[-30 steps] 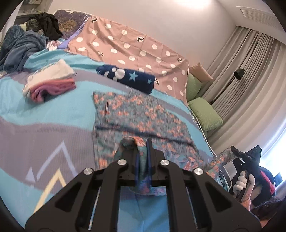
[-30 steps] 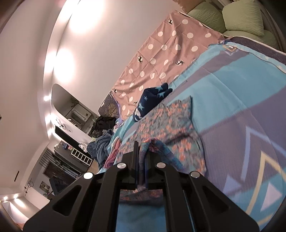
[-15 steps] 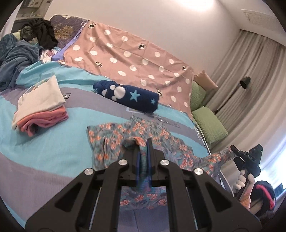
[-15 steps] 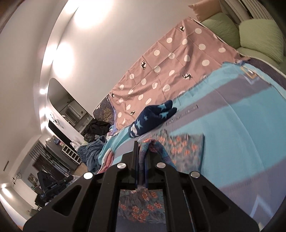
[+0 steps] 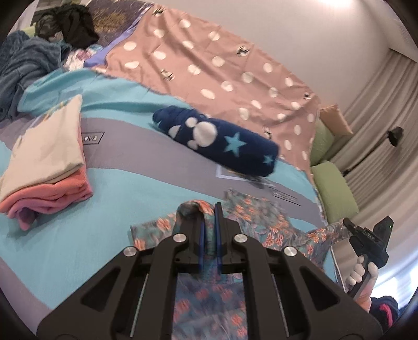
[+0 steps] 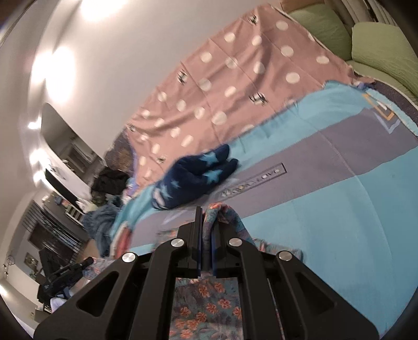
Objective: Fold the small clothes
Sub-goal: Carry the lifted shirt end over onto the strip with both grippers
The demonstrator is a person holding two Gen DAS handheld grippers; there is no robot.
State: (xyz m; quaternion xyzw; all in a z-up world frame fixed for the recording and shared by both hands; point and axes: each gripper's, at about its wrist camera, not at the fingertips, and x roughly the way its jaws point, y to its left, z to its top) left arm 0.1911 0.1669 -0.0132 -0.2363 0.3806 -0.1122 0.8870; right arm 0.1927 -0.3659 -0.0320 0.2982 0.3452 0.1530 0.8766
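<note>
The floral garment (image 5: pixel 263 219), teal with orange flowers, lies on the turquoise and grey bed cover (image 5: pixel 109 209). My left gripper (image 5: pixel 209 215) is shut on one bunched edge of it, and the cloth hangs down between the fingers. Off to the right, a gloved hand (image 5: pixel 361 272) holds my right gripper (image 5: pixel 348 228), shut on the garment's other stretched corner. In the right wrist view the right gripper (image 6: pixel 206 221) pinches a fold of the floral garment (image 6: pixel 209 300), which trails beneath it. Part of the garment is hidden under both gripper bodies.
A rolled navy blanket with stars (image 5: pixel 216 141) lies just beyond the garment. A folded cream and pink stack (image 5: pixel 47 167) sits at the left. Behind are a pink dotted sheet (image 5: pixel 222 65), green pillows (image 5: pixel 334 188) and heaped dark clothes (image 5: pixel 65 23).
Both grippers have carried the garment's held edge across the bed toward the navy roll. Less of the flat garment shows ahead, and the roll and the folded stack look nearer.
</note>
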